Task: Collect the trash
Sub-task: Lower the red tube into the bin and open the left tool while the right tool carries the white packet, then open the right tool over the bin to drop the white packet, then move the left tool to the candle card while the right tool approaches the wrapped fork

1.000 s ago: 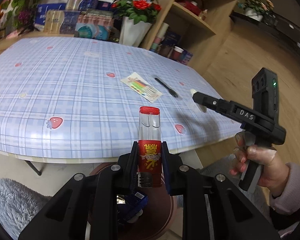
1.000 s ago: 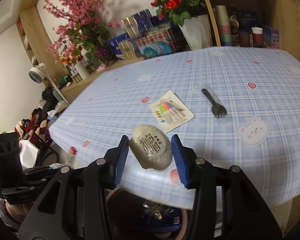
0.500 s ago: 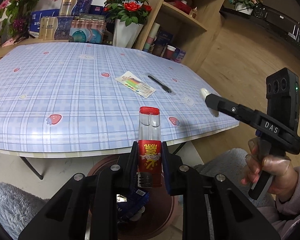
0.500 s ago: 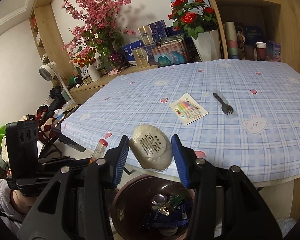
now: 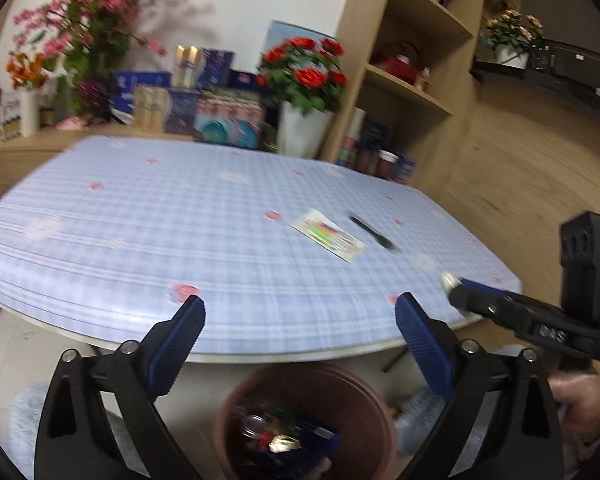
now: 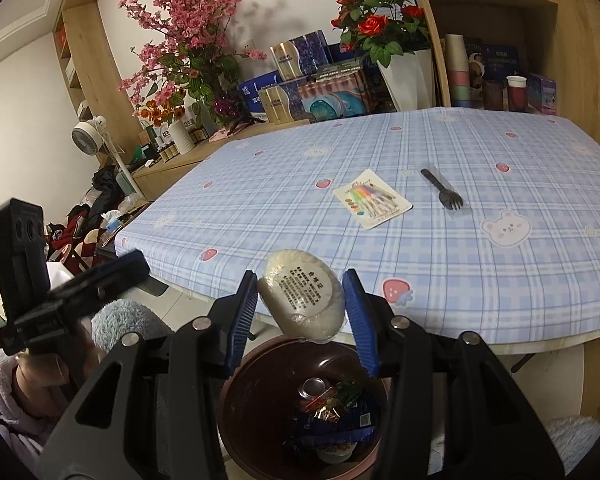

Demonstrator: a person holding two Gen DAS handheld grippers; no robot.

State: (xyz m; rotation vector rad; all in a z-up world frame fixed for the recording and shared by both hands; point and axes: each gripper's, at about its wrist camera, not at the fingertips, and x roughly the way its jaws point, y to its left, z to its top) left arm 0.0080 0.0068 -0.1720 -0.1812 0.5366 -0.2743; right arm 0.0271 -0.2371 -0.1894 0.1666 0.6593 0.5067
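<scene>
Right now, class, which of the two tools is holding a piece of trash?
The right tool: a white wrapped packet sits between its blue pads above the bin. The left tool is wide open, holding nothing.

Wooden shelves, white wall, checked table

Left gripper now empty, agape.

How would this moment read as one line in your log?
left gripper: open, nothing held | right gripper: wrapped bun over bin | table: card, fork
</scene>
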